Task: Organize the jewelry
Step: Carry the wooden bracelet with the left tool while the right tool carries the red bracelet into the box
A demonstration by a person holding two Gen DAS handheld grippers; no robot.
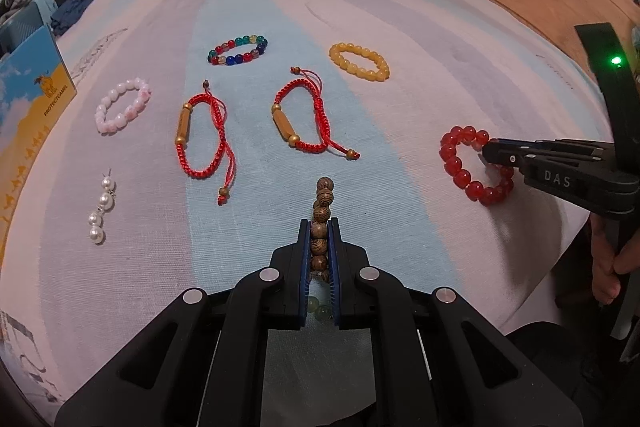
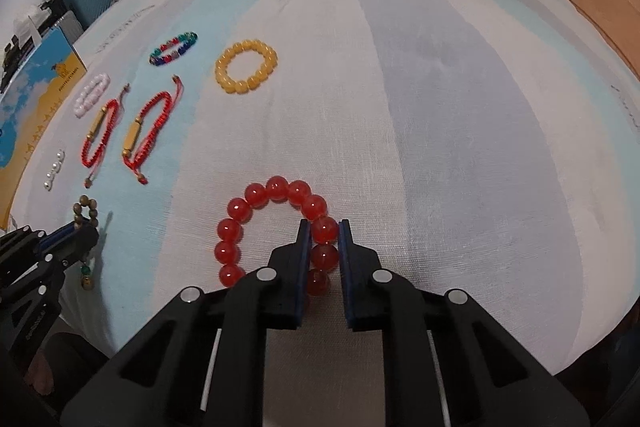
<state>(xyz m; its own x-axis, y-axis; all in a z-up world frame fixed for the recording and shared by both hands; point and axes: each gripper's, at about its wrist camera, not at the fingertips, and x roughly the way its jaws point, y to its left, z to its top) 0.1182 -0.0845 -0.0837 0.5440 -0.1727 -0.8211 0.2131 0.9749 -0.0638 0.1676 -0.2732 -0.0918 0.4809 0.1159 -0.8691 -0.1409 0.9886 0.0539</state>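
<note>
Mid-sorting, by the look of it: two bracelets in hand at once, seven pieces laid out on the striped pastel bedspread [image 1: 400, 27].

Left hand-held gripper [image 1: 320, 227]: clenched on the brown wooden-bead bracelet [image 1: 322, 211], strand pinched flat between the blue pads, long axis straight ahead along the fingers, free end jutting past the tips. Below the jaws, a few pale green beads (perhaps part of the same piece; hard to tell).

Right hand-held gripper [image 2: 323, 231]: closed around the right-hand arc of the glossy red round-bead bracelet [image 2: 276, 227], one bead squeezed between the pads, the loop lying flat on the bed, spread ahead and to the left of the fingers. No real long axis, being nearly a circle.

Ahead and left of both tools: yellow bead bracelet [image 1: 359, 61], two red braided cord bracelets with wooden tubes [image 1: 308, 123], multicoloured glass-bead bracelet [image 1: 237, 49], pink bead bracelet [image 1: 122, 105], white pearl strand [image 1: 102, 205].

Next move, judged: carry each held piece to a bare spot in line with the others, lower until beads touch cloth, then release, taking care not to drag the neighbours.
</note>
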